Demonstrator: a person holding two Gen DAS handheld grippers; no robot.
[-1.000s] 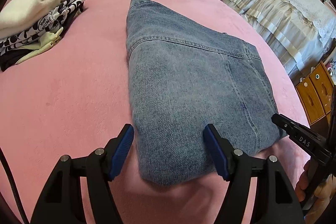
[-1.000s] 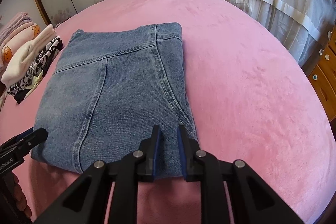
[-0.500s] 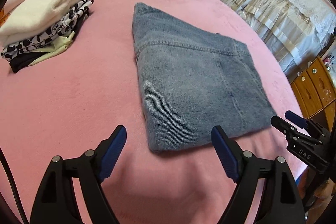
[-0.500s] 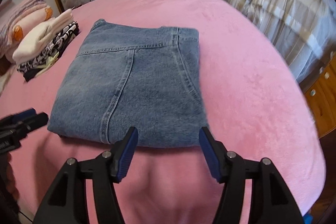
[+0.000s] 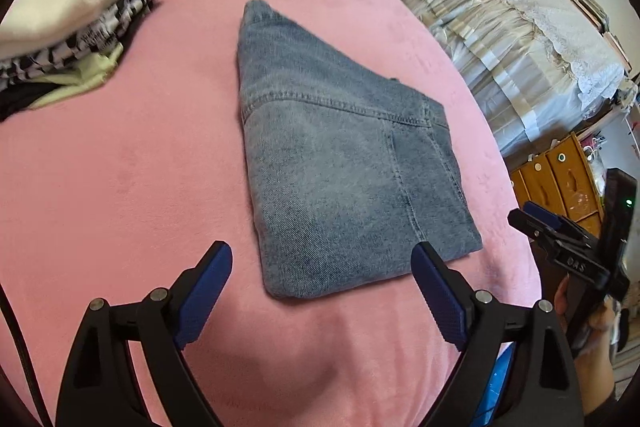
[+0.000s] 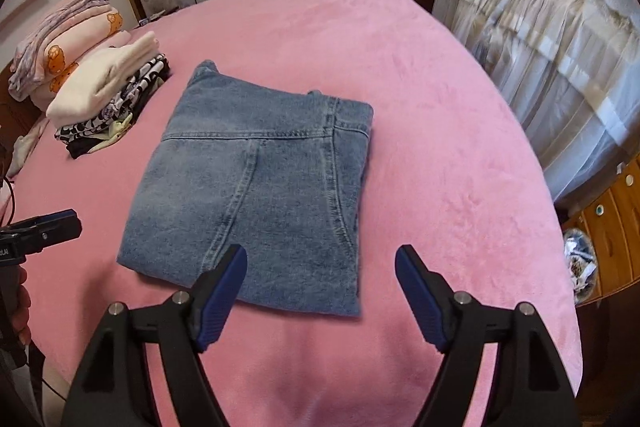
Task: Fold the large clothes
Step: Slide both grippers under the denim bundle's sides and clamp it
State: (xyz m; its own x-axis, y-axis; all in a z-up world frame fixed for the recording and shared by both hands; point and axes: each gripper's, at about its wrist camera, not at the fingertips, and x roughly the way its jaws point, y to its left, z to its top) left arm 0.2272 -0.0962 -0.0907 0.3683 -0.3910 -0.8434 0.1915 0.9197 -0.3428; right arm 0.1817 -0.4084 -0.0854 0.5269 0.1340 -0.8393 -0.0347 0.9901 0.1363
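A pair of blue denim jeans (image 5: 340,167) lies folded into a flat block on the pink blanket (image 5: 120,187); it also shows in the right wrist view (image 6: 260,187). My left gripper (image 5: 322,291) is open and empty, held just short of the jeans' near edge. My right gripper (image 6: 320,291) is open and empty, held above the jeans' near edge. The right gripper also shows at the right edge of the left wrist view (image 5: 536,217), and the left gripper at the left edge of the right wrist view (image 6: 64,223).
A stack of folded clothes (image 6: 108,99) sits on the blanket to the left of the jeans, with another pile (image 6: 64,39) behind it. A second bed with a cream cover (image 6: 552,27) and a wooden drawer unit (image 6: 612,227) stand to the right.
The right gripper, shut on the jeans' near edge a second ago, has opened and let go. Both grippers have pulled back from the jeans, which stay folded on the blanket.
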